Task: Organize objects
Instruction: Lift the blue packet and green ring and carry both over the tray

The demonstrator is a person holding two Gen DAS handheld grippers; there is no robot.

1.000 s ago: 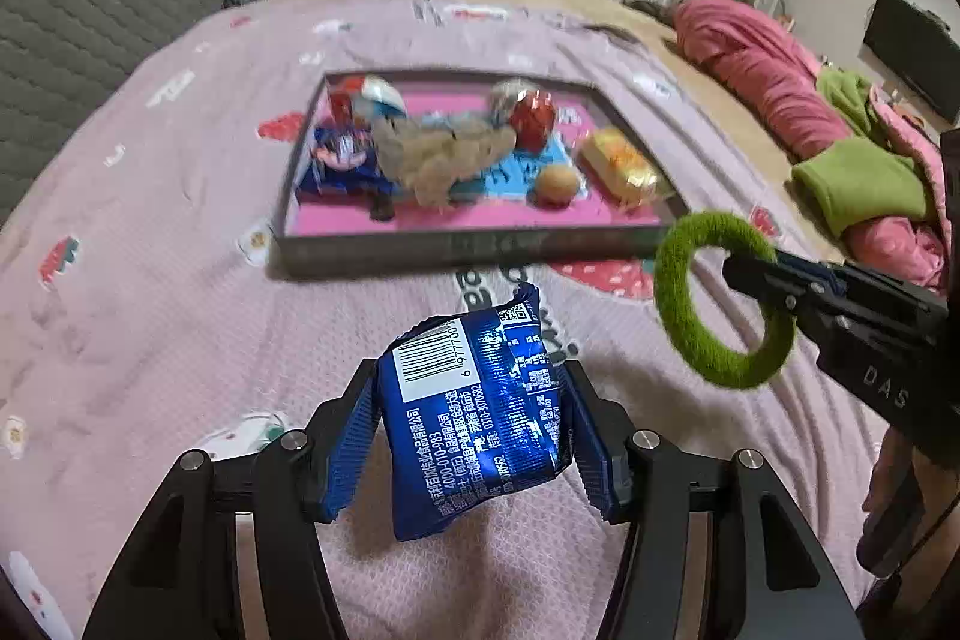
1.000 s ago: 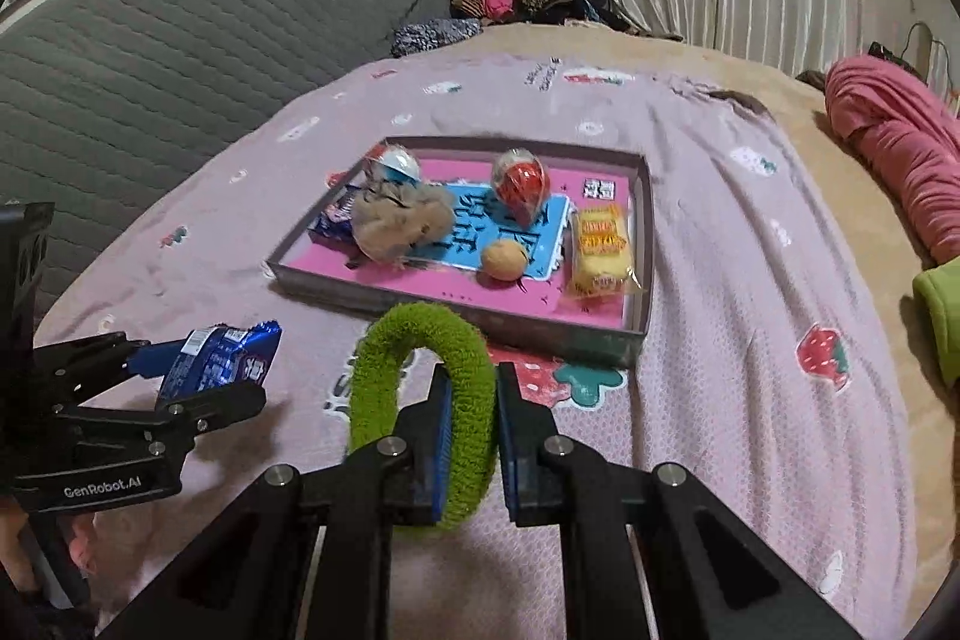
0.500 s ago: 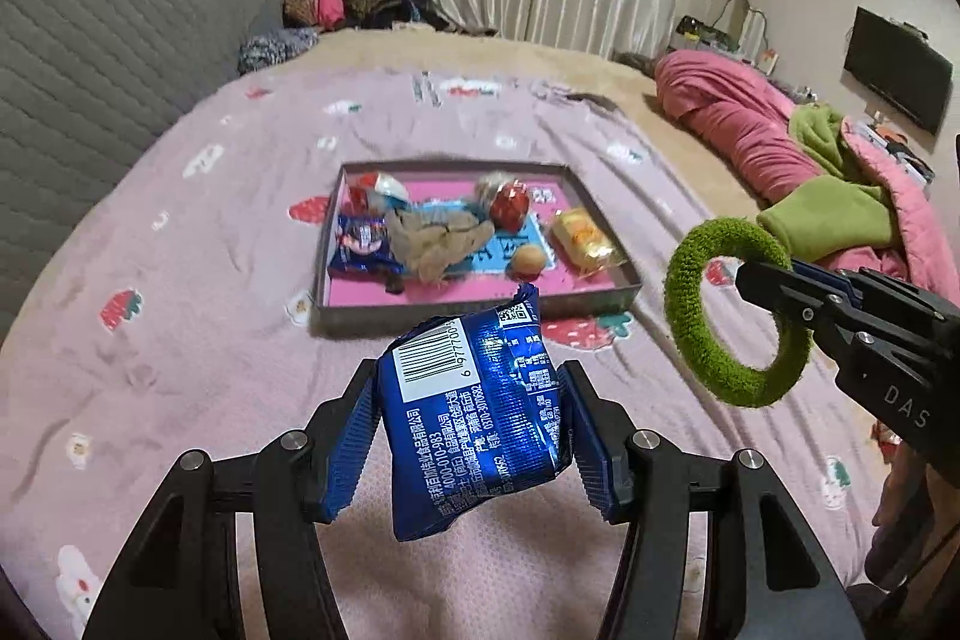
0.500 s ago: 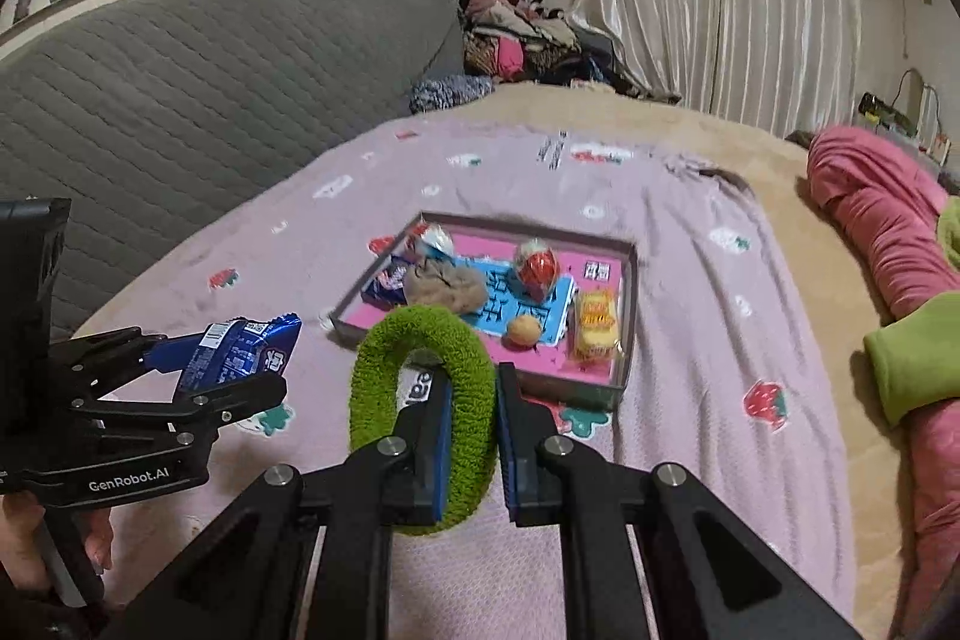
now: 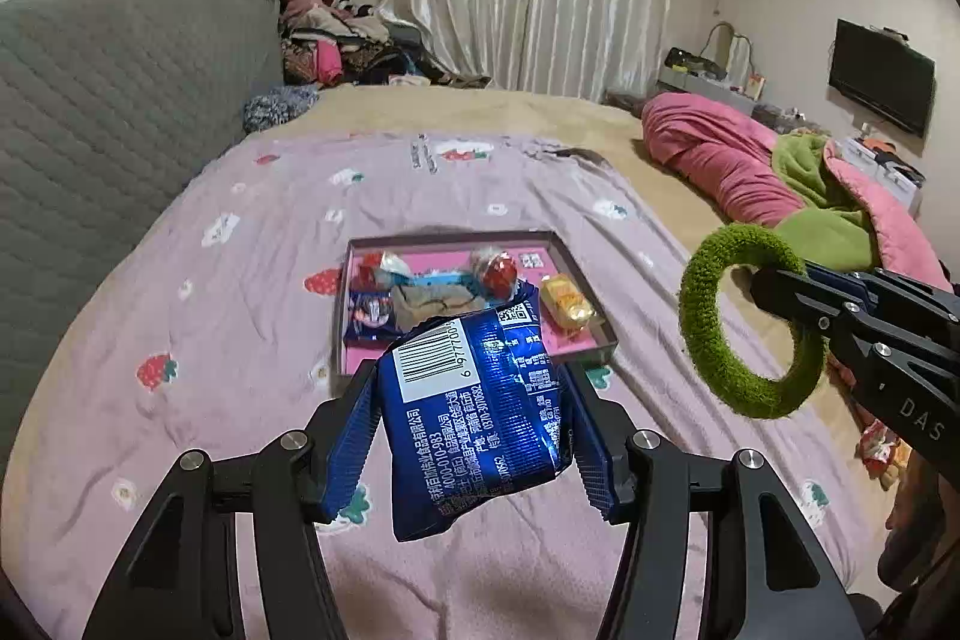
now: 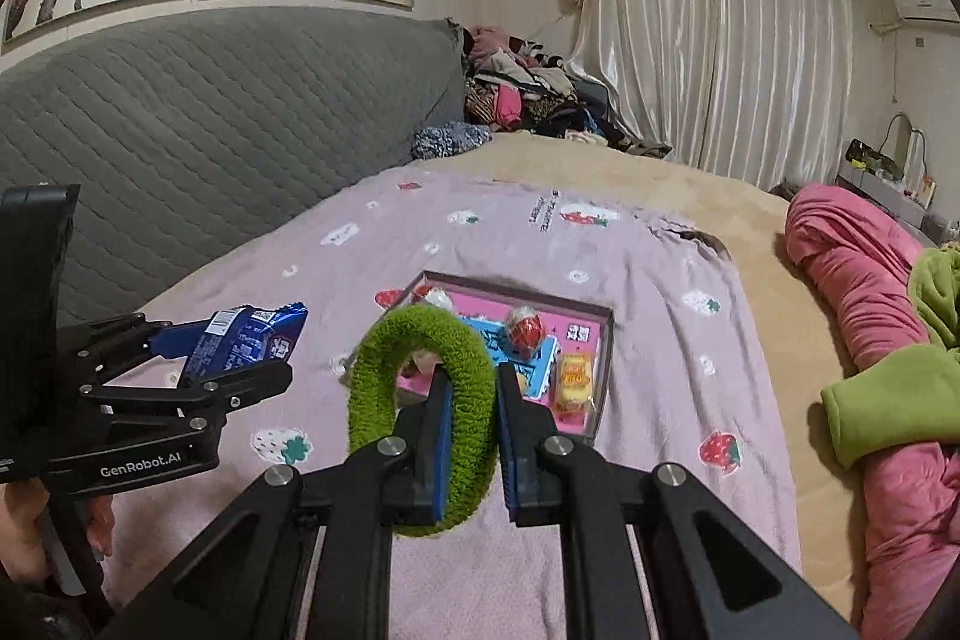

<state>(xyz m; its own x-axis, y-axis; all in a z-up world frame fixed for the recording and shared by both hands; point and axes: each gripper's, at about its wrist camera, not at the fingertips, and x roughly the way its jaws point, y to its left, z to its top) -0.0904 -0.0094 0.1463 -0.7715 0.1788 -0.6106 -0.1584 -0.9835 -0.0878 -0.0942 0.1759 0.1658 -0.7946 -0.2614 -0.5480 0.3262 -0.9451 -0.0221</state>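
My left gripper point(image 5: 474, 388) is shut on a blue snack packet point(image 5: 474, 418) and holds it high above the pink bed sheet; the packet also shows in the right wrist view point(image 6: 240, 343). My right gripper point(image 6: 468, 388) is shut on a fuzzy green ring point(image 6: 420, 400), also raised; the ring shows in the left wrist view point(image 5: 720, 340). A shallow grey tray with a pink floor point(image 5: 582, 274) lies on the bed ahead and below. It holds several wrapped snacks, a red foil ball point(image 5: 501, 271) and a yellow packet point(image 5: 567, 307).
A grey quilted headboard point(image 5: 90, 148) runs along the left. Pink and green bedding point(image 5: 780, 172) is heaped at the right. A pile of clothes point(image 6: 528, 94) lies at the far end by the curtains. A TV point(image 5: 879, 76) hangs on the right wall.
Both grippers have risen and pulled back from the tray, which now looks smaller and farther. Both keep their hold on the packet and the ring.
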